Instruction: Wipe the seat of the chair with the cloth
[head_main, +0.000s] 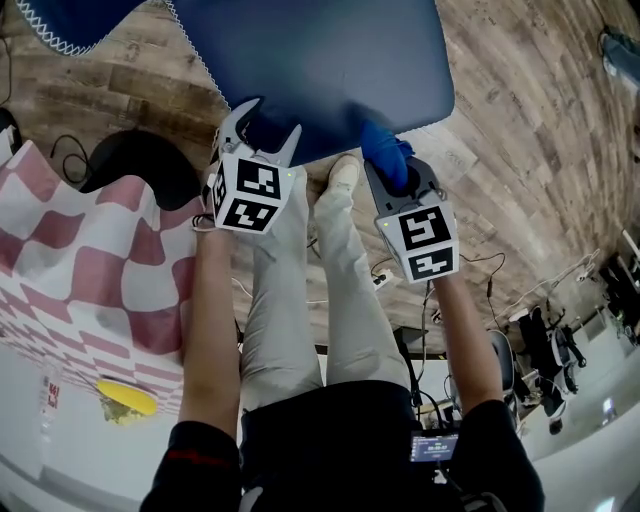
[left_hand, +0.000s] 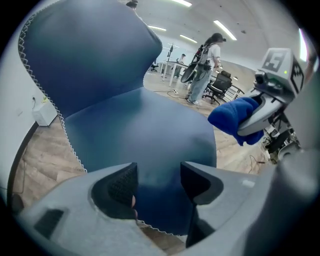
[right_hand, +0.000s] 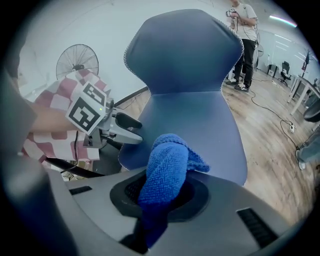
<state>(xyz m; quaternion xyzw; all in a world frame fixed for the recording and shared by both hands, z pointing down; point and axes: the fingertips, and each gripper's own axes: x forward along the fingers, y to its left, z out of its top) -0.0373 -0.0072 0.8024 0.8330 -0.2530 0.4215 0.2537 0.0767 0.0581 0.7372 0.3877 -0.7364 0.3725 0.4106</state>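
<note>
The dark blue chair seat (head_main: 330, 60) with white zigzag stitching lies below me; its backrest (right_hand: 185, 50) rises behind it. My left gripper (head_main: 265, 125) hovers over the seat's front left edge, open with nothing between its jaws; in the left gripper view (left_hand: 159, 182) only bare seat (left_hand: 150, 130) shows in the gap. My right gripper (head_main: 395, 172) hangs over the seat's front right edge, shut on a bright blue cloth (head_main: 383, 150). In the right gripper view the bunched cloth (right_hand: 165, 170) sticks out from the jaws above the seat (right_hand: 195, 120).
A red-and-white checked cover (head_main: 90, 260) lies to the left, next to a fan (right_hand: 77, 62) on a black base (head_main: 140, 165). A person (right_hand: 245, 30) stands behind the chair. Cables and office chairs (head_main: 550, 340) are on the wooden floor at the right.
</note>
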